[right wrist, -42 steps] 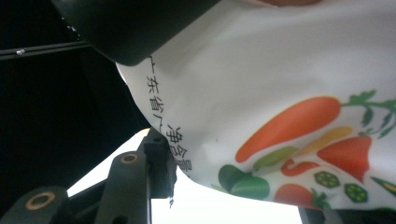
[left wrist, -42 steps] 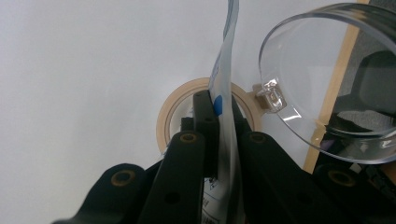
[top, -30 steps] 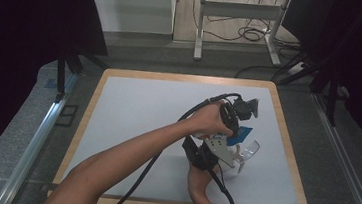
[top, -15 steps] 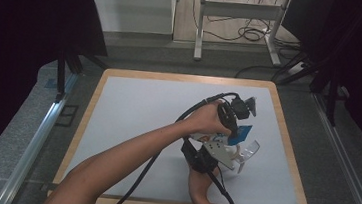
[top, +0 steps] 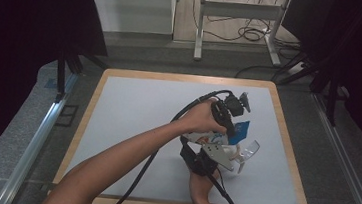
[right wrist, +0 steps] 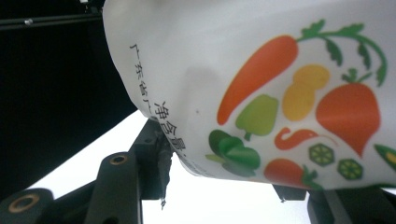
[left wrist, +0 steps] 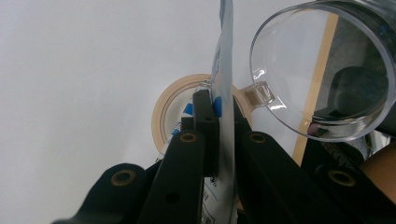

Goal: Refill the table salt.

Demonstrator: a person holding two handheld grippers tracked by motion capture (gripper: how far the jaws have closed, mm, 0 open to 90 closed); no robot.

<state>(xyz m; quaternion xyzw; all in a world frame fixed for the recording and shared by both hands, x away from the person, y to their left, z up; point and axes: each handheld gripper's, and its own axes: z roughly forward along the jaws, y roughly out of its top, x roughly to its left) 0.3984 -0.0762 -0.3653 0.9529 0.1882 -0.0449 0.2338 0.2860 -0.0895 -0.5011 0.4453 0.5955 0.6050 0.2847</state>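
Bag (right wrist: pixel 261 93): we see it lifted over the tabletop (top: pixel 133 107), toward the right edge.
Left gripper (left wrist: pixel 224 121): clamped tight on the bag's edge.
Right gripper (right wrist: pixel 219 184): we see its jaws parted beneath the bag, just been opening.
Clear cup (left wrist: pixel 322 70): tilted just beside the bag.

Table (top: pixel 285 142) w/ pale grey top, light wood rim, sits on grey carpet (top: pixel 15 136). Metal rail (top: pixel 40 138) runs along left side, another rail (top: pixel 348 168) at right. Black curtains (top: pixel 27 12) hang both sides, v. dark. Beyond table: wood floor (top: pixel 227 16), a metal stand (top: pixel 237 17) w/ cables (top: pixel 248 34) coiled under it, white panel (top: pixel 130 6) at back left. Light even, from above.
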